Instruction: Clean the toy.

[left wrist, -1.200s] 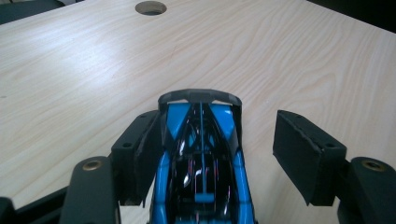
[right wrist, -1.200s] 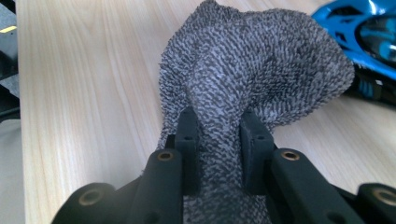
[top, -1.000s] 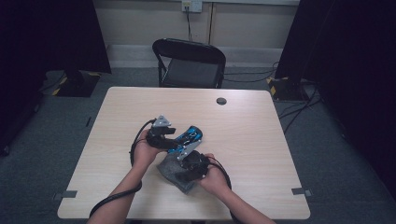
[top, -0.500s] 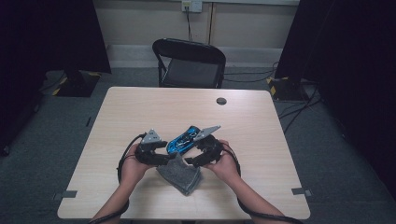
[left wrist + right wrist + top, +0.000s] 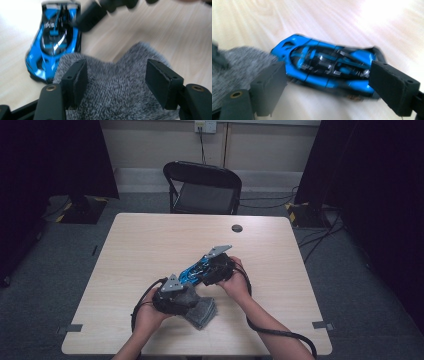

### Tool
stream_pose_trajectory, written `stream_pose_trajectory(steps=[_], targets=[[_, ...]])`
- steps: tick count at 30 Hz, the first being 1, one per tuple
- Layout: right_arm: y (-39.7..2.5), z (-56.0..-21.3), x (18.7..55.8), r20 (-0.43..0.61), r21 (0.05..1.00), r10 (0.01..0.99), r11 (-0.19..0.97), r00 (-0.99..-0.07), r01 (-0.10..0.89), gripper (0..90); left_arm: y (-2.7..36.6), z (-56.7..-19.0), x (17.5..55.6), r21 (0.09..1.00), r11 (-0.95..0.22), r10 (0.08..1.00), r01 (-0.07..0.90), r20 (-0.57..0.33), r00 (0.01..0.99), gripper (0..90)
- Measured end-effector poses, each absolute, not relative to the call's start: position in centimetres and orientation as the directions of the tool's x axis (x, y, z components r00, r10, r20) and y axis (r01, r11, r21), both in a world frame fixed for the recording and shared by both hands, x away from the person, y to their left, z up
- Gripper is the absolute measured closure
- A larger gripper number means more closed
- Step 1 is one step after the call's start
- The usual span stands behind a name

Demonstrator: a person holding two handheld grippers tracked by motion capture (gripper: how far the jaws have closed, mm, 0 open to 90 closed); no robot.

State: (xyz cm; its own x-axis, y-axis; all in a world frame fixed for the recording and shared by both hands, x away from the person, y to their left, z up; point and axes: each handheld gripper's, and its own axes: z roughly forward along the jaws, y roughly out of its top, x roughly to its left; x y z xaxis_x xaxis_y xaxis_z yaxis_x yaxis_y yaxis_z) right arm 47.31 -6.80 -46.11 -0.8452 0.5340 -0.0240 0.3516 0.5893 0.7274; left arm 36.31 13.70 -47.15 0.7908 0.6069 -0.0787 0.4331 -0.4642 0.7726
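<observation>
Toy car point(image 5: 196, 268), blue w/ black, on counter point(image 5: 150, 240) near middle, nose toward grey fuzzy cloth point(image 5: 200, 312).

High view: car between the two tools, just beyond cloth. Left hand-held gripper point(image 5: 176, 296) over cloth's far edge, right hand-held gripper point(image 5: 210, 270) at car's far end. Jaw gap not readable from up here.

Left gripper view: jaws spread wide, nothing between pads, cloth point(image 5: 117, 87) under them. Car point(image 5: 53, 40) just past cloth, one end touching or overlapping cloth edge; can't tell which. Cloth looks soft, limp, light; prob. bunches when pinched, so take a fold at an edge.

Right gripper view: jaws wide, straddling car point(image 5: 329, 67) lengthwise, pads not touching it. Cloth point(image 5: 239, 67) beside car's left end.

Judgement on car: hard glossy shell, likely light, stiff, a bit slippery; rolls on wheels if nudged. Best grip prob. across flat sides at mid-body, not sloped roof or thin tail parts, which look breakable.

No brand, label or writing legible; views blurred.
</observation>
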Motion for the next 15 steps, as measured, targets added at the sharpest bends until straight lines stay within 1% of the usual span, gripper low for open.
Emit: stream_pose_trajectory(steps=[2,5,8,12,15], targets=[[-6.3,-46.2,48.0,-0.042,0.725,0.538,0.596,-0.842,0.345,14.2,13.7,-47.6,36.4,0.767,-0.467,0.62,0.44,-0.071,0.782,36.1],[-5.5,-46.3,48.4,-0.038,0.738,0.526,0.588,-0.85,0.331,14.3,13.6,-48.0,36.3,0.767,-0.466,0.623,0.441,-0.07,0.779,35.3],[-4.4,-46.7,48.8,-0.045,0.73,0.5,0.607,-0.865,0.313,14.2,13.5,-48.4,36.2,0.738,-0.498,0.625,0.455,-0.058,0.778,32.7],[-4.0,-47.5,49.3,-0.045,0.715,0.509,0.617,-0.86,0.328,14.2,13.6,-49.0,36.2,0.731,-0.505,0.622,0.459,-0.06,0.781,29.8],[-3.9,-48.2,49.2,-0.03,0.72,0.496,0.613,-0.868,0.325,10.4,13.5,-49.3,36.0,0.733,-0.519,0.605,0.439,-0.047,0.795,26.4]])
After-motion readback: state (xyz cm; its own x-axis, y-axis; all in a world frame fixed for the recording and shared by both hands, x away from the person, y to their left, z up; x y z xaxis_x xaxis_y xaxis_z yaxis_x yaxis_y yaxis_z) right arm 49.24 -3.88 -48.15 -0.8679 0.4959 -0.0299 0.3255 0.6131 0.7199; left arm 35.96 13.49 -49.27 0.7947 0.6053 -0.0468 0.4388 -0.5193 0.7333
